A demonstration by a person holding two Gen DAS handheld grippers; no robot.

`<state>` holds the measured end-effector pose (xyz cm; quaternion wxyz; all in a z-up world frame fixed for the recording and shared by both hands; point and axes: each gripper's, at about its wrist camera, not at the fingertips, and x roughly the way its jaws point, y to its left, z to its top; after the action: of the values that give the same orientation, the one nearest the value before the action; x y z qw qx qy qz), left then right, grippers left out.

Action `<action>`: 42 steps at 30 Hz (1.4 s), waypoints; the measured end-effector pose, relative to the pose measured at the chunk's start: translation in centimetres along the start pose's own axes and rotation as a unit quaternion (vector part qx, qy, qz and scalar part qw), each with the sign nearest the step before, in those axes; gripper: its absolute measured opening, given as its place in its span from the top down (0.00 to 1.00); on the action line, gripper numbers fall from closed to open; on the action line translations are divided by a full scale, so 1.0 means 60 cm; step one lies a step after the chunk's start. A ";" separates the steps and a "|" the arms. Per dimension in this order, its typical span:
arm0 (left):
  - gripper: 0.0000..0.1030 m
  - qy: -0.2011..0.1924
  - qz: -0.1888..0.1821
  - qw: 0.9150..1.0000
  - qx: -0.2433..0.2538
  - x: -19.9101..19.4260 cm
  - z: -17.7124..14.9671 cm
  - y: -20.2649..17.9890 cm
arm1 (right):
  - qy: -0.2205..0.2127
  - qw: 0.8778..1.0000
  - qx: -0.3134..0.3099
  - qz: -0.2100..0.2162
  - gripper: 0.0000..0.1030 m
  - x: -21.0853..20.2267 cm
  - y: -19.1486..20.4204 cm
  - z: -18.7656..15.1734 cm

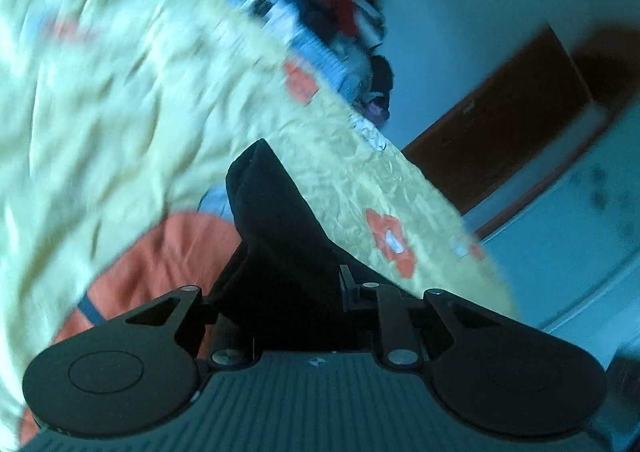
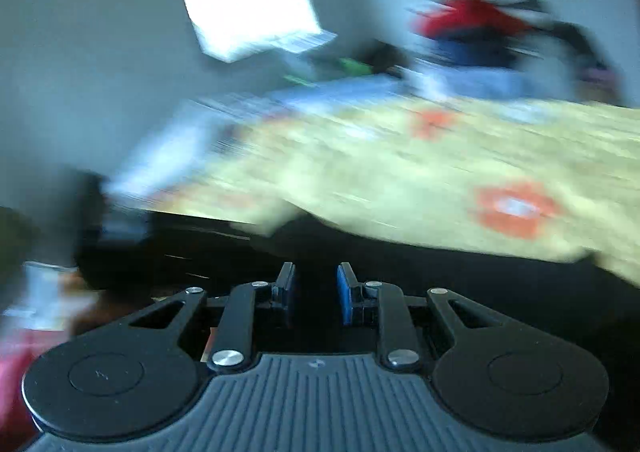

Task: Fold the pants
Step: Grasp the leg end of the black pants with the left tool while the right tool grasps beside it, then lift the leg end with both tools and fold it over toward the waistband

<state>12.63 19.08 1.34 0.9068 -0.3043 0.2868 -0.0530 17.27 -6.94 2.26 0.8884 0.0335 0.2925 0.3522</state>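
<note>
In the left wrist view, the left gripper (image 1: 280, 292) pinches a bunch of black cloth, most likely the pants (image 1: 276, 212). The cloth stands up in a folded peak between the fingers and hides them almost wholly. Behind it lies the bed cover (image 1: 120, 92), pale yellow with orange flowers, and an orange cloth (image 1: 160, 260) sits just beside the gripper on the near side. A blurred clothes pile (image 1: 328, 0) in red, blue and black rests at the far end of the bed. A brown door (image 1: 512, 124) shows at the right.

In the right wrist view, the right gripper (image 2: 316, 292) has its blue pads (image 2: 344, 296) drawn close with a narrow dark gap between them. Whether cloth sits in that gap cannot be told; everything under the pads is black. A broad dark mass, probably the pants (image 2: 440, 284), spreads along the cover's (image 2: 400, 172) near edge. The whole view is smeared. A bright window (image 2: 248, 4) glows on the wall.

Risks, as a judgement: the left hold is a thick bunch, so layers may slip out unevenly and skew the fold. If the right pads hold only a thin edge or nothing, that side drops and the pants twist. Fast swinging could drag the cover or the orange cloth along.
</note>
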 end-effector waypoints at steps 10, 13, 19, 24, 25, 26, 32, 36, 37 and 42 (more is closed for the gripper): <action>0.79 -0.044 -0.046 0.988 0.138 -0.064 -0.039 -0.161 | -0.050 0.998 0.025 0.030 0.79 -0.026 0.008 -0.014; 0.79 -0.044 -0.063 0.984 0.162 -0.060 -0.062 -0.211 | -0.076 0.995 0.053 0.038 0.79 -0.075 -0.013 -0.015; 0.76 -0.027 -0.085 0.974 0.207 -0.027 -0.121 -0.309 | -0.123 0.980 0.153 0.046 0.79 -0.160 -0.106 -0.054; 0.75 0.000 -0.113 0.966 0.231 0.009 -0.170 -0.378 | -0.148 0.969 0.197 0.025 0.79 -0.224 -0.172 -0.096; 0.74 0.004 -0.119 0.965 0.233 0.011 -0.180 -0.391 | -0.153 0.967 0.203 0.020 0.79 -0.237 -0.184 -0.102; 0.74 0.010 -0.124 0.964 0.236 0.020 -0.189 -0.407 | -0.158 0.965 0.210 0.014 0.79 -0.250 -0.196 -0.109; 0.72 0.046 -0.157 0.957 0.239 0.078 -0.237 -0.481 | -0.179 0.953 0.243 -0.029 0.79 -0.313 -0.268 -0.137; 0.72 0.075 -0.163 0.954 0.240 0.111 -0.268 -0.510 | -0.180 0.947 0.261 -0.058 0.79 -0.338 -0.303 -0.157; 0.72 0.081 -0.162 0.954 0.239 0.120 -0.275 -0.514 | -0.179 0.945 0.264 -0.066 0.79 -0.342 -0.310 -0.163; 0.69 0.110 -0.151 0.955 0.231 0.157 -0.298 -0.523 | -0.158 0.945 0.265 -0.109 0.79 -0.353 -0.327 -0.181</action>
<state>13.05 -18.17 3.37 0.8966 -0.1191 0.3152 -0.2873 10.95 -36.88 -1.44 0.9154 0.2907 0.2325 0.1534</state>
